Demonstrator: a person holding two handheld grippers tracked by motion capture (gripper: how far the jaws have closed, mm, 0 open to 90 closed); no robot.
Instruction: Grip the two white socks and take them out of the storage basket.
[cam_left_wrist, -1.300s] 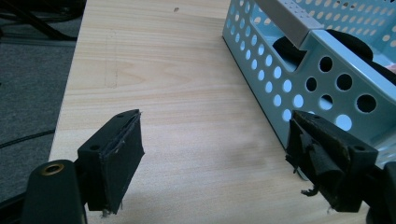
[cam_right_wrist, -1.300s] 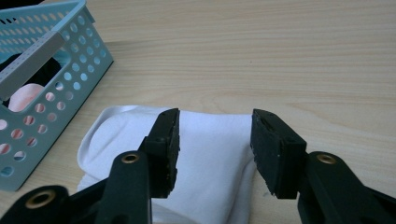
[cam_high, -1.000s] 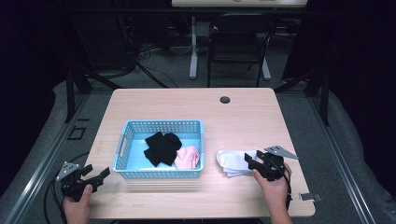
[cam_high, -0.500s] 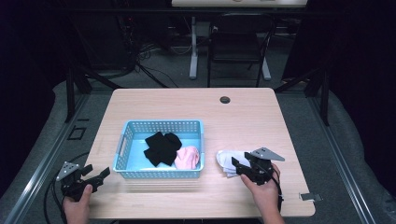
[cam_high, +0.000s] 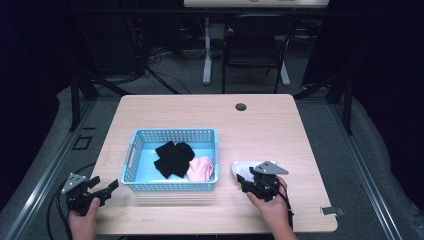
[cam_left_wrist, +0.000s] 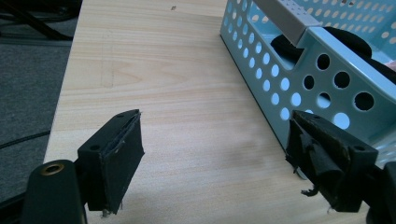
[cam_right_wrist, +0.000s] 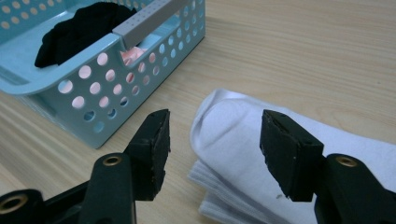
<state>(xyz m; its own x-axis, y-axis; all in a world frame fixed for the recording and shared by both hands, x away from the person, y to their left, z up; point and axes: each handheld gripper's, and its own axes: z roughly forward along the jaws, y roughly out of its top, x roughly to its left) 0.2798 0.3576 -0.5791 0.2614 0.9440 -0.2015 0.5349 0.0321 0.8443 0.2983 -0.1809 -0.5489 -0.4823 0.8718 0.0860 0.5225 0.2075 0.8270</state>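
A light blue perforated basket (cam_high: 135, 145) sits mid-table and holds a black cloth (cam_high: 172, 157) and a pink cloth (cam_high: 201, 168). A folded white sock (cam_right_wrist: 243, 140) lies on the wood just right of the basket, its edge visible in the high view (cam_high: 240, 169). My right gripper (cam_high: 250, 181) hovers over the sock's near end, open, its jaws straddling the fold (cam_right_wrist: 215, 140). My left gripper (cam_high: 102, 189) rests at the table's front left corner, open with nothing between its jaws (cam_left_wrist: 215, 154); the basket's corner (cam_left_wrist: 299, 70) is just beyond its right jaw.
A round cable hole (cam_high: 241, 107) is at the back of the table. A small grey clip (cam_high: 332, 210) lies near the front right edge. Cables trail on the floor at left, and a chair and desk legs stand behind the table.
My right gripper has moved left and slightly toward the person, from the sock's right end to over its near left end. The left gripper has stayed put.
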